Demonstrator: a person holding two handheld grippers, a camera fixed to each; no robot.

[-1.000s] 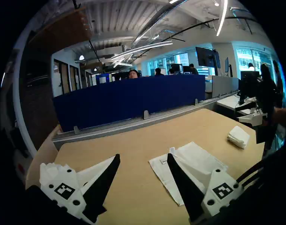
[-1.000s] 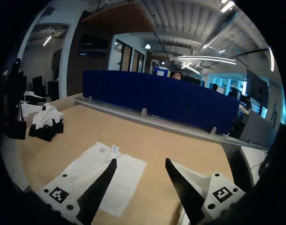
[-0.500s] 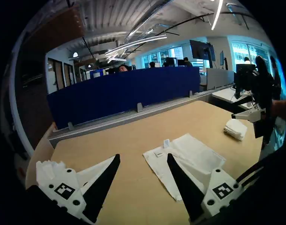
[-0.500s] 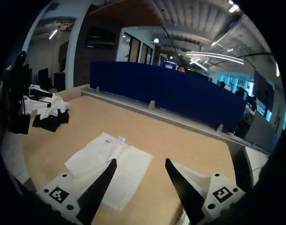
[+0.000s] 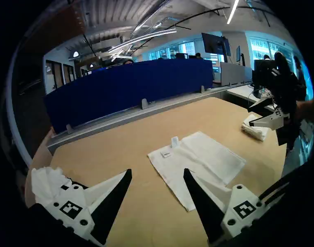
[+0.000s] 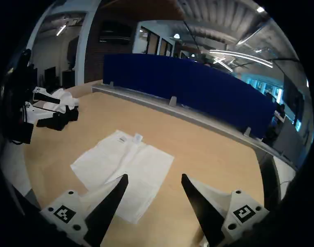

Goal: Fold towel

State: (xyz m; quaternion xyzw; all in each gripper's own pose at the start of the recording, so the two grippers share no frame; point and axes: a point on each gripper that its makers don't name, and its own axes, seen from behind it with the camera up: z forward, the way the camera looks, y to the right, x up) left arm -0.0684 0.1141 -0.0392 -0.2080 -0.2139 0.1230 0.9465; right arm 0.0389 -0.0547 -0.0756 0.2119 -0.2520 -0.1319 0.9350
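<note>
Left gripper view and right gripper view have both tipped down toward the towel (image 5: 206,154), left claw (image 5: 157,171) and right claw (image 6: 154,175) spread and empty

Nearest, each claw stands with fingers wide apart, pinching nothing; over the last second both cameras have pitched down, so the towel sits higher and fuller in each view. I judge this an approach, no edge taken yet. It lies flat on the bench (image 5: 115,152) just past the fingertips, set askew, one corner toward each claw. Its long axis seems to run slantwise from that near corner to the far edge with the small tags (image 5: 166,154), which faces the blue divider (image 5: 128,90); lens bend leaves this unsure
</note>
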